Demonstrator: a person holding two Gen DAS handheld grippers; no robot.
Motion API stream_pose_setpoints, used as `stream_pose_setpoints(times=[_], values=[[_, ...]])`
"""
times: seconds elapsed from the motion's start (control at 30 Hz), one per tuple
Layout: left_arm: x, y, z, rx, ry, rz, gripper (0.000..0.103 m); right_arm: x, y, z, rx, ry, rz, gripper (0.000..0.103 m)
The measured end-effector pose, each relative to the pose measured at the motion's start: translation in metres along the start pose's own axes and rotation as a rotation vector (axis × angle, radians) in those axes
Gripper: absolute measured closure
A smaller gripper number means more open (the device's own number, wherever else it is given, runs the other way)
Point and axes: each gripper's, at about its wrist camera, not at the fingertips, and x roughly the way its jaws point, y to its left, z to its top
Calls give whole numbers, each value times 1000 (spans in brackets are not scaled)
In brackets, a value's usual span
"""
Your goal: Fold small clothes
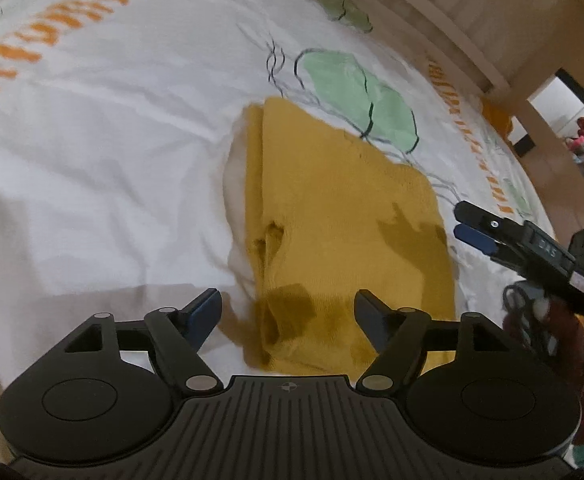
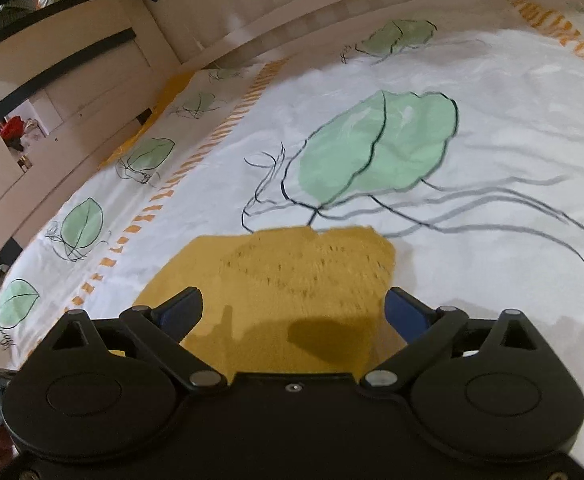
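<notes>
A mustard-yellow knit garment (image 1: 332, 216) lies folded on a white bedsheet (image 1: 103, 152), with a white piece showing under its left edge. My left gripper (image 1: 287, 316) hovers over the garment's near end, open, its blue pads apart and nothing pressed between them. The right gripper (image 1: 462, 222) comes in from the right side of the left wrist view, just off the garment's right edge. In the right wrist view that gripper (image 2: 294, 312) is open above the yellow garment (image 2: 292, 272), fingers wide and not touching it.
The sheet carries green leaf prints (image 2: 376, 148) and orange striped bands (image 1: 71, 16). A pale wooden bed frame (image 2: 251, 28) runs along the far side. Beyond it stands a pale shelf unit with red items (image 2: 11, 128).
</notes>
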Motion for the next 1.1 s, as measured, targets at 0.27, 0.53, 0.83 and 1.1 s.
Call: stream_pose_setpoints(times=[0.27,0.53,0.83,1.1], values=[[24,-12,-5,4,89,-83,15,1,-16,-14,53,58,57,4],[42,-19,-5,19,65,-130,10,18,-29,-18,125,59,138,2],[48,-24,-6,24,52,-164,10,51,-30,0,147,48,211,0],[42,-22,-7,13,68,-148,27,58,-29,3,148,67,227,0]])
